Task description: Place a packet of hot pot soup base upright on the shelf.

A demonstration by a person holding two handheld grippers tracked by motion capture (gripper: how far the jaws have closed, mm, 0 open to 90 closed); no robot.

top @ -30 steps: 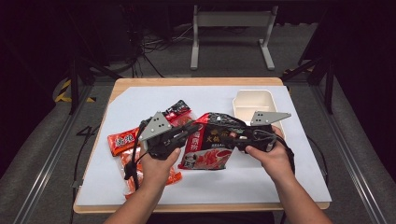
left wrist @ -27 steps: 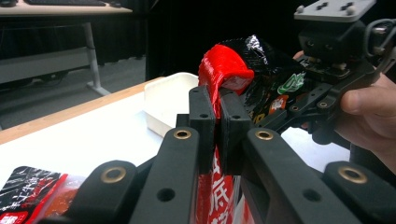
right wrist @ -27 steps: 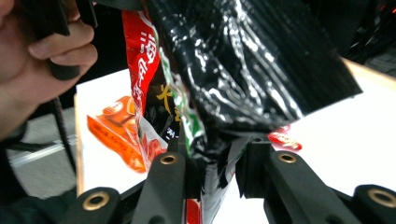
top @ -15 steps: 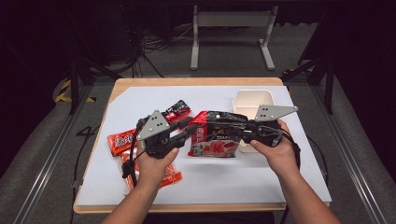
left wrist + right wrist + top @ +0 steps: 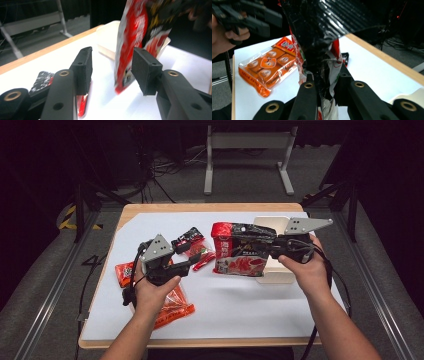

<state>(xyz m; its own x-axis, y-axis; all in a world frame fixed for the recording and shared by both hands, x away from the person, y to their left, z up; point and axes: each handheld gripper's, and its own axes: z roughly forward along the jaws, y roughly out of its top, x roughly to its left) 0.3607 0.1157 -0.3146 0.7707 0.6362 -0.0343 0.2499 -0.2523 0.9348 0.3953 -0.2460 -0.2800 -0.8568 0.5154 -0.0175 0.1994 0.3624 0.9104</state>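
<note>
Above the right half of the white-covered table (image 5: 240,310), the right gripper (image 5: 267,251) holds a large red-and-black crinkly plastic snack bag (image 5: 239,251) clear of the surface, its jaws clamped on the bag's edge. The right gripper view shows the two black jaws pressed together on the dark, wrinkled film of the bag (image 5: 324,37). The bag hangs partly in front of a cream rectangular plastic tub (image 5: 276,270) that sits near the table's right side; in the left gripper view the bag (image 5: 135,40) is blurred and stands between that gripper and the tub (image 5: 107,37).

Left of the bag, the left gripper (image 5: 196,260) hovers over the table with its jaws spread apart and nothing between them, pointing toward the bag but not touching it. A small red-and-black sachet (image 5: 188,239) lies just beyond its jaws, and a slim red sachet (image 5: 204,261) lies near its tips. An orange clear-plastic pack of small snacks (image 5: 172,306) lies under the person's left hand (image 5: 152,292); the right gripper view shows the same pack (image 5: 268,67) flat on the table. Another orange-red packet (image 5: 124,274) lies beside the left gripper.
</note>
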